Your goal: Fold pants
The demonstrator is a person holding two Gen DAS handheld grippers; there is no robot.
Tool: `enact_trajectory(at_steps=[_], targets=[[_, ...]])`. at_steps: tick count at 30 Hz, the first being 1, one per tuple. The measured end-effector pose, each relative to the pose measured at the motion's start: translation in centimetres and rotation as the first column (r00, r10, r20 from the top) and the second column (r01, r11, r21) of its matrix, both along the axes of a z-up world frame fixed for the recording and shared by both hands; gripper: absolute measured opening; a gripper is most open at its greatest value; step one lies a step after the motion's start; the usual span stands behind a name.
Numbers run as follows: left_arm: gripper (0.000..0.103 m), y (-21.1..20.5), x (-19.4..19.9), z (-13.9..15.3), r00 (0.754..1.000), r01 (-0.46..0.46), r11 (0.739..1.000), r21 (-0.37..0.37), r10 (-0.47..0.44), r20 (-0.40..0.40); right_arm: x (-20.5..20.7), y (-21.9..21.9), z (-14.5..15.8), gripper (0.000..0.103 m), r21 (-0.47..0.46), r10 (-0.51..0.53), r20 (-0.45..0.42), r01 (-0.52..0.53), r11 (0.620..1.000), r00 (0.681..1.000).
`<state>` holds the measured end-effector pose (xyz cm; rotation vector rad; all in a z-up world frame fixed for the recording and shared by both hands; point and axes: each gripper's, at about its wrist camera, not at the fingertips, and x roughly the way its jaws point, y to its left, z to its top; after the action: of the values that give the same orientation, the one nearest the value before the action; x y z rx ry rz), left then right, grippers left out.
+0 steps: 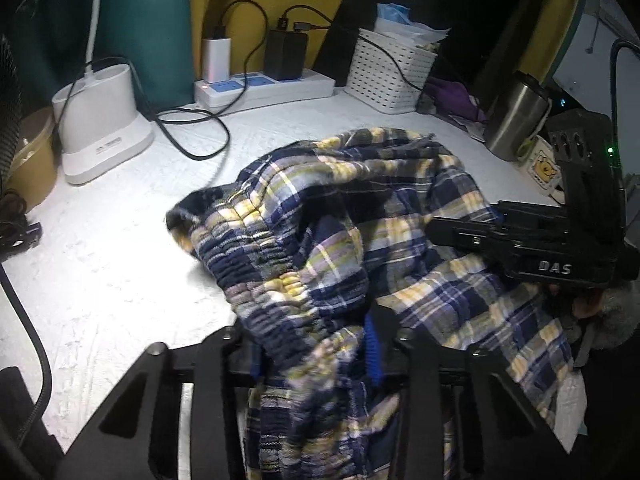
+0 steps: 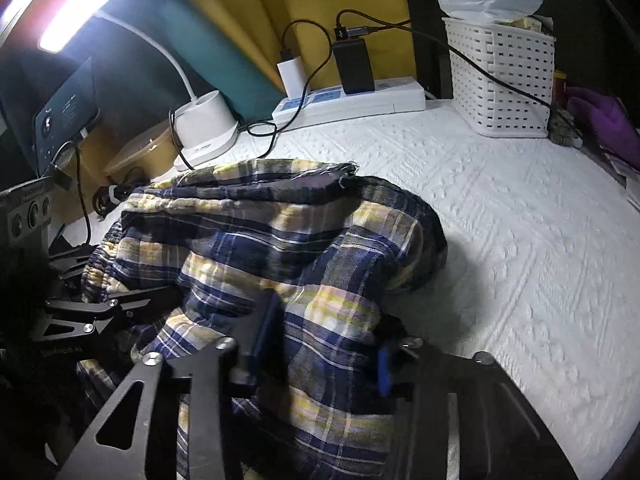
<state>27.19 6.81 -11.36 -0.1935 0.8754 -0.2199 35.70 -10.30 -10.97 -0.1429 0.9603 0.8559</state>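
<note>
The plaid pants [image 1: 360, 216], navy, yellow and white, lie bunched on the white textured table cover [image 1: 120, 272]. My left gripper [image 1: 316, 356] is shut on the pants near the gathered elastic waistband, with cloth draped over its fingers. My right gripper [image 2: 320, 356] is shut on another part of the pants [image 2: 280, 240], cloth hanging between its blue-padded fingers. The right gripper also shows in the left wrist view [image 1: 532, 248] at the right, over the cloth. The left gripper shows at the left edge of the right wrist view [image 2: 80, 312].
A white lamp base [image 1: 100, 128], a power strip with chargers and cables [image 1: 264, 84] and a white basket [image 1: 388, 68] stand along the back. A steel mug [image 1: 516, 116] stands at the back right. A brown tub [image 1: 32, 156] sits far left.
</note>
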Motion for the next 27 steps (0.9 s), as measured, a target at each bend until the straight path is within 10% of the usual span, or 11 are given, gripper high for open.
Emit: enact_trajectory(at_steps=[27], targets=[[0.026, -2.4, -9.2, 10.0, 0.966, -0.016, 0.996, 0.091, -0.008, 0.258, -9.8, -3.6, 10.8, 0.021, 0.106, -0.06, 0.28, 0.032, 0.994, 0.958]])
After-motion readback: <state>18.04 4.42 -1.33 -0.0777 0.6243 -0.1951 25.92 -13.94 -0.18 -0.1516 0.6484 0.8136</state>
